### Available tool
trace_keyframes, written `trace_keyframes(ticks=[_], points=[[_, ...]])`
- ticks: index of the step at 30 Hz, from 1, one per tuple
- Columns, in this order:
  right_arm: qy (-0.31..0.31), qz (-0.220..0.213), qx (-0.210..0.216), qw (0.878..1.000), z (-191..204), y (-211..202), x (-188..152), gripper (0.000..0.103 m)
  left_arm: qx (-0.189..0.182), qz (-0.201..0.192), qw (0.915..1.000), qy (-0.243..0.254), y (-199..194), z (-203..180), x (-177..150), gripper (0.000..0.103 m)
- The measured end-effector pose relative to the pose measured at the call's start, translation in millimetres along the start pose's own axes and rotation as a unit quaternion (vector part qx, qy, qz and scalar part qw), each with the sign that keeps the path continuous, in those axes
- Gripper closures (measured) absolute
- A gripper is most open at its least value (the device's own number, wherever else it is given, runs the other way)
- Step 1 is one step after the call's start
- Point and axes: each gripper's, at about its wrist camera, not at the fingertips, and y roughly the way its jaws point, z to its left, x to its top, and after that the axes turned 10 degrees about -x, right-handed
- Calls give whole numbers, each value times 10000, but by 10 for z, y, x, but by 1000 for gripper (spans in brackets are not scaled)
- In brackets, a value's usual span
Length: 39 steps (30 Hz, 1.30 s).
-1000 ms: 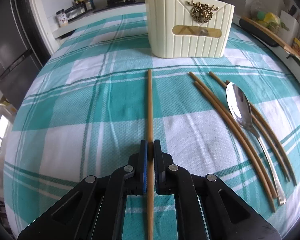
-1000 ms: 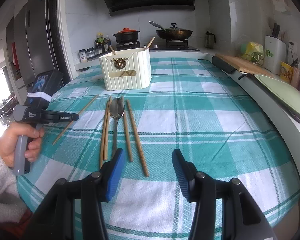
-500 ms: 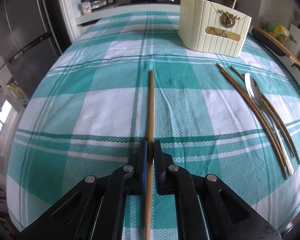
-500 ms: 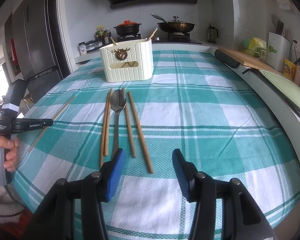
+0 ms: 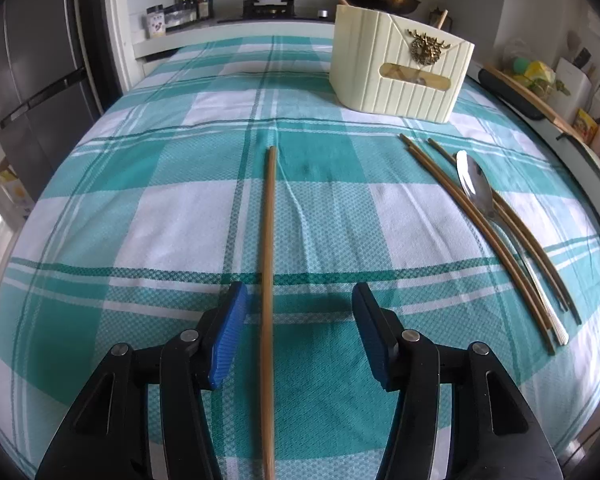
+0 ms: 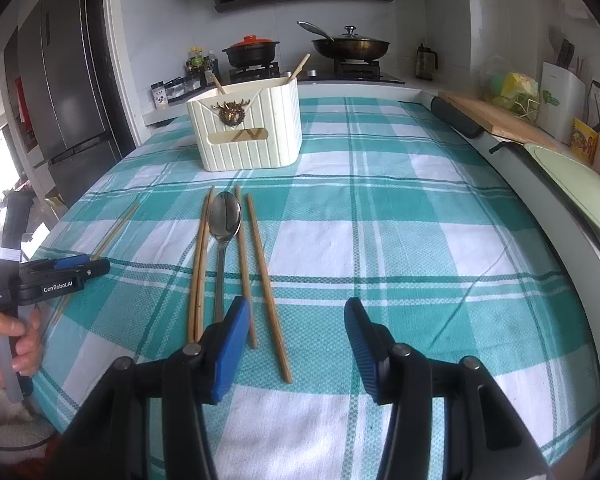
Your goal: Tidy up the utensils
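Observation:
A single wooden chopstick (image 5: 269,240) lies flat on the checked cloth, running away from me between the jaws of my left gripper (image 5: 299,292). Those jaws are opening and their pads stand clear of it. Farther right lie a metal spoon (image 5: 476,188) and several chopsticks (image 5: 480,232). The cream utensil holder (image 5: 396,76) stands at the back with chopsticks in it. My right gripper (image 6: 297,308) is open and empty, just in front of the spoon (image 6: 225,216) and the chopsticks (image 6: 266,272). The left gripper (image 6: 80,268) appears at that view's left, held by a hand (image 6: 16,336).
A stove with a black pot (image 6: 252,50) and a pan (image 6: 350,46) stands behind the table. A dark fridge (image 6: 68,92) is at the left, a wooden board (image 6: 500,120) and a green tray (image 6: 568,184) at the right. The table's edge runs close along the right.
My left gripper, shut on the single chopstick before, has opened, and the chopstick now lies free on the cloth. The left gripper has shifted leftward. My right gripper has drawn slightly nearer the spoon.

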Motion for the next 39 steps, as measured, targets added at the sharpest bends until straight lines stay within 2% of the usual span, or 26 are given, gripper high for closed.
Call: trace_keyframes(ticks=[6, 10, 13, 16, 22, 24, 25, 30, 35, 39], points=[[284, 401, 385, 9980, -141, 341, 271, 53, 67, -88, 9999, -31, -20, 17, -30, 45], [225, 737, 728, 9944, -124, 652, 450, 53, 34, -185, 9998, -91, -32, 47, -52, 44], [48, 1117, 1180, 9867, 3, 908, 560, 71, -79, -226, 9996, -171, -44, 86, -53, 44], [-394, 1295, 1264, 9827, 227, 1073, 635, 80, -121, -257, 9993, -238, -54, 106, -50, 44], [-1106, 1514, 1031, 9769, 500, 1302, 682, 86, -125, -287, 9991, -278, -56, 107, -54, 44], [-1210, 1549, 880, 9765, 504, 1315, 697, 93, -149, -293, 9990, -302, -57, 117, -54, 44], [-1151, 1537, 784, 9782, 477, 1320, 705, 97, -150, -291, 9990, -304, -56, 118, -54, 43], [-415, 1458, 213, 9882, 161, 1269, 646, 97, -109, -279, 9992, -268, -55, 99, -56, 43], [244, 1457, -421, 9881, -202, 1065, 441, 97, -70, -267, 9993, -247, -53, 94, -55, 43], [413, 1357, -623, 9879, -317, 915, 296, 96, 5, -236, 9996, -156, -41, 62, -58, 41]])
